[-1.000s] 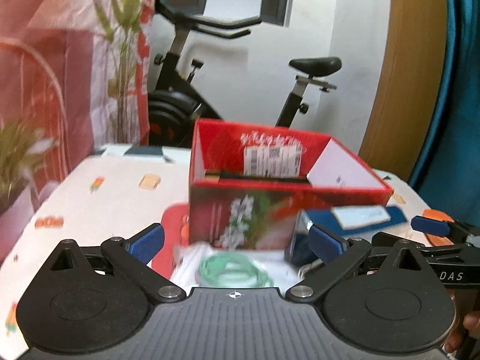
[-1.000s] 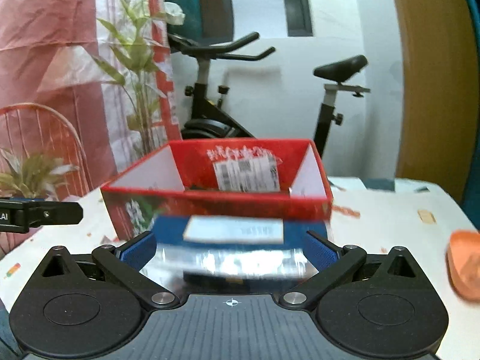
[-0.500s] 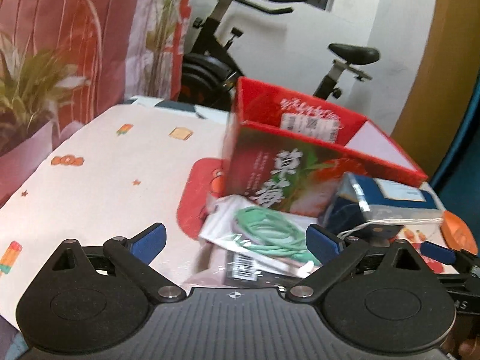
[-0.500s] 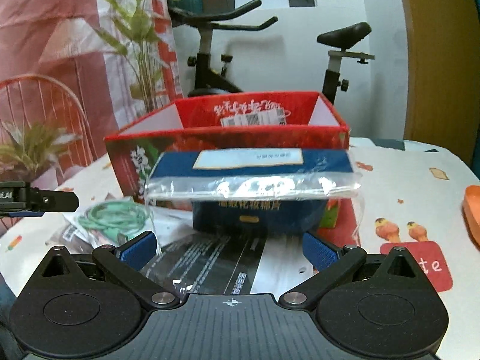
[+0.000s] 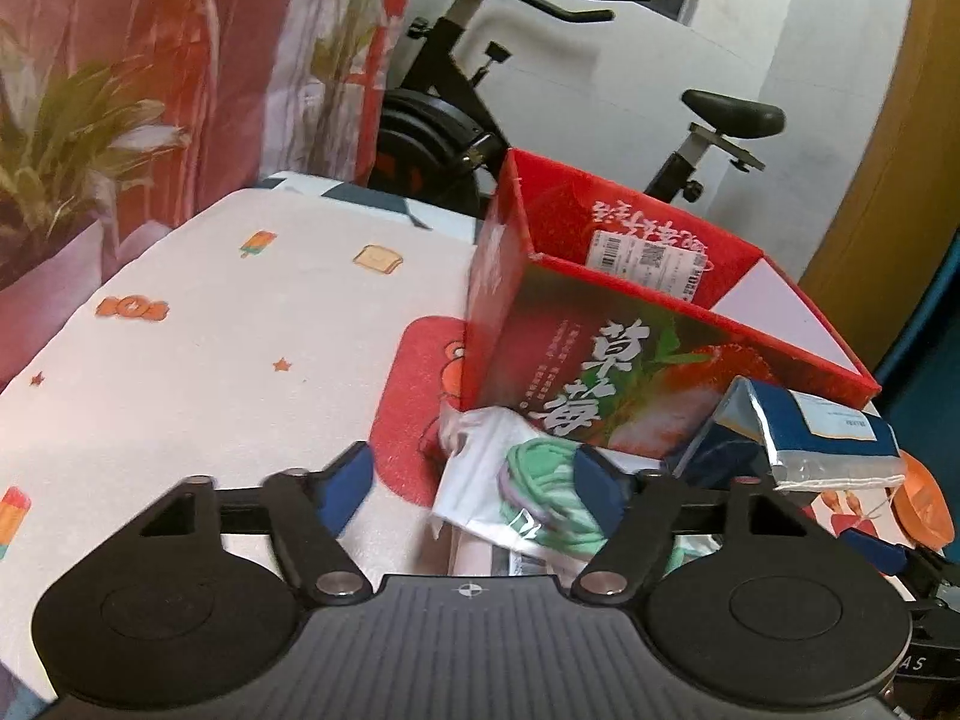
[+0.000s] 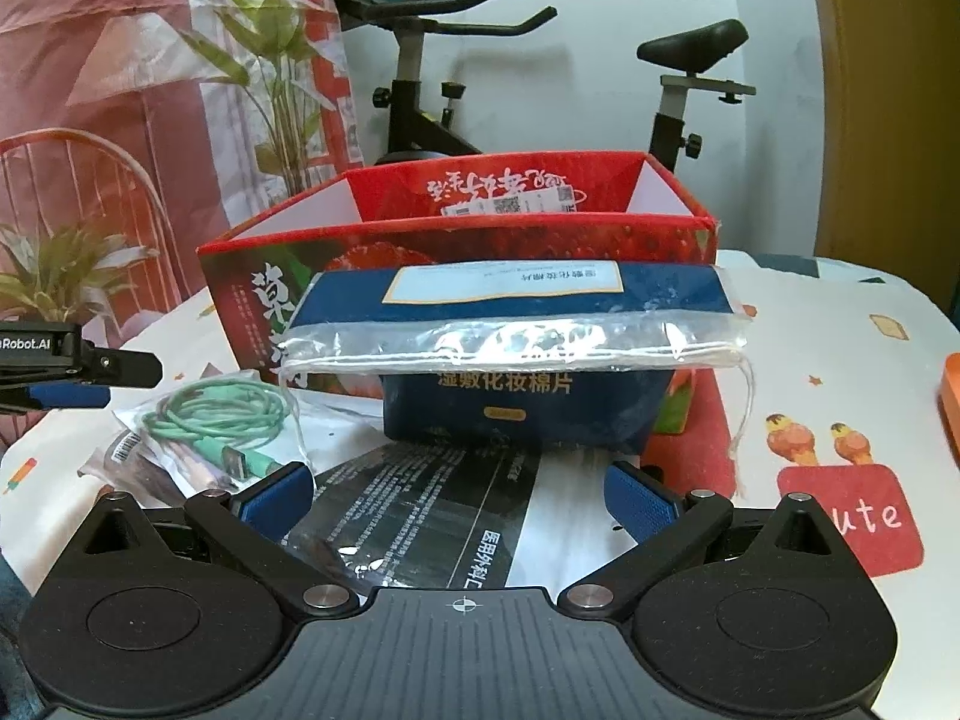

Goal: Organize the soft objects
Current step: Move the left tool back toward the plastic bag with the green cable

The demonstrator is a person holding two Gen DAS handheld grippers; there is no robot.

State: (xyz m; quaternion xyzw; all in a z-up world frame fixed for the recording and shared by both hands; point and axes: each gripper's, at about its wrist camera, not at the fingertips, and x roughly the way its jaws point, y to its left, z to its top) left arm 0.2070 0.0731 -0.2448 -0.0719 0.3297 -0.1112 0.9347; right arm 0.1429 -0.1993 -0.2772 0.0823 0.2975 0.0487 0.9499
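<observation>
An open red strawberry-print box (image 5: 606, 372) (image 6: 456, 240) stands on the table. In front of it lies a blue cotton-pad pack (image 6: 522, 360) (image 5: 810, 438) with a clear drawstring top. A clear bag with a coiled green cable (image 6: 222, 414) (image 5: 540, 492) lies to its left, over another bag. A flat black-and-white packet (image 6: 420, 504) lies between my right fingers. My left gripper (image 5: 474, 486) is open, low over the table, its right finger by the cable bag. My right gripper (image 6: 459, 498) is open and empty, just short of the blue pack.
The table has a white printed cloth (image 5: 210, 330). An orange object (image 6: 951, 384) lies at the right edge. An exercise bike (image 6: 432, 90), a plant (image 5: 66, 138) and a red curtain stand behind the table.
My left gripper has swung left and lower, so the cable bag now sits by its right finger. My right gripper has drawn back a little from the blue pack.
</observation>
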